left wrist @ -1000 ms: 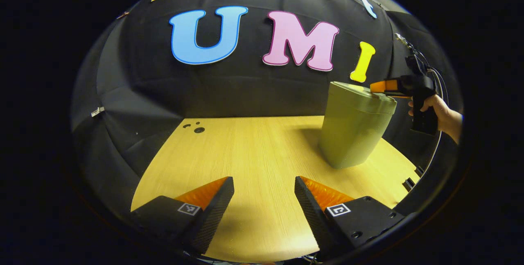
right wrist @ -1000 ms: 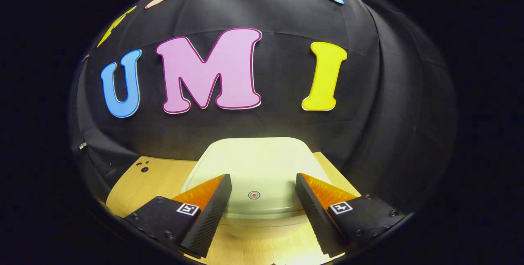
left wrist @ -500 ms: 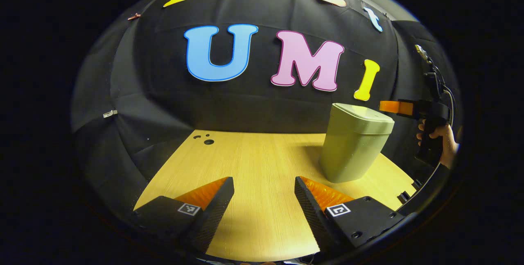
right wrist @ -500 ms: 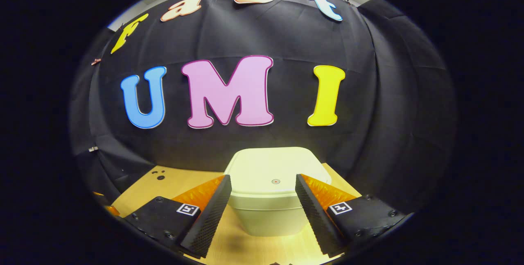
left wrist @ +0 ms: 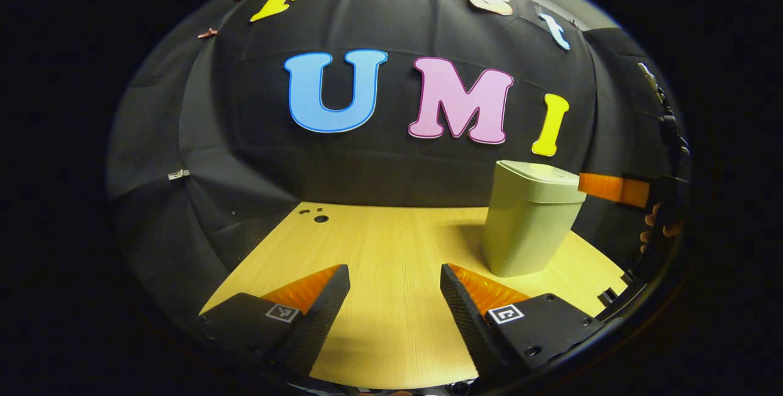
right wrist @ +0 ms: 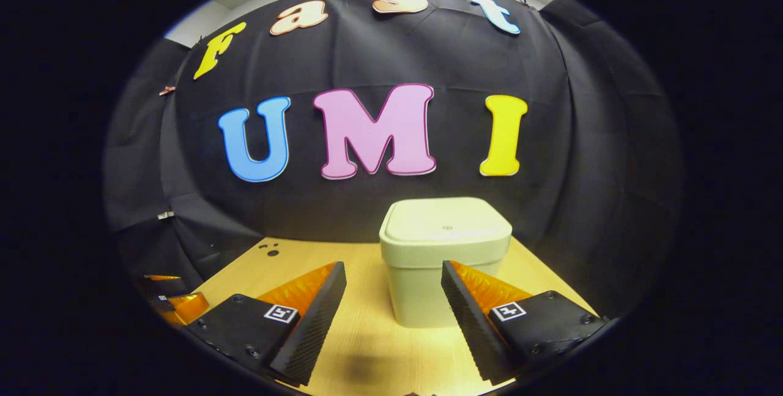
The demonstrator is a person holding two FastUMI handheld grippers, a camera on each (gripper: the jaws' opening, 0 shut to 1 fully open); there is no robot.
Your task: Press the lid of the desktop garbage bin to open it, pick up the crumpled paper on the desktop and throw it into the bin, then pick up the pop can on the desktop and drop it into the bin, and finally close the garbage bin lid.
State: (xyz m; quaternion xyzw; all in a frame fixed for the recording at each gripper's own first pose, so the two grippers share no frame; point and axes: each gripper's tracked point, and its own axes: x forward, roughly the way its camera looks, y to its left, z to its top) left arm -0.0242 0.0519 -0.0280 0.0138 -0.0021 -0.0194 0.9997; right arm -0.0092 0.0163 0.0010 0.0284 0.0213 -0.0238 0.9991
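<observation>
Plainly, the bin [right wrist: 445, 259] stands lid-down toward the bench's [left wrist: 391, 261] right rear, likely light, rigid, smooth-walled plastic best worked by pressing its lid [right wrist: 445, 224] top, while left tool [left wrist: 394, 298] and right tool [right wrist: 393, 298] hang spread, holding nothing.

Small square black-and-white coded marker tags [left wrist: 506, 313] sit on the bodies of the tongs, carrying block patterns, not words. A tiny round red mark [right wrist: 447, 227] dots the closed lid of the pale green plastic bin [right wrist: 445, 261]. No readable text appears elsewhere.
</observation>
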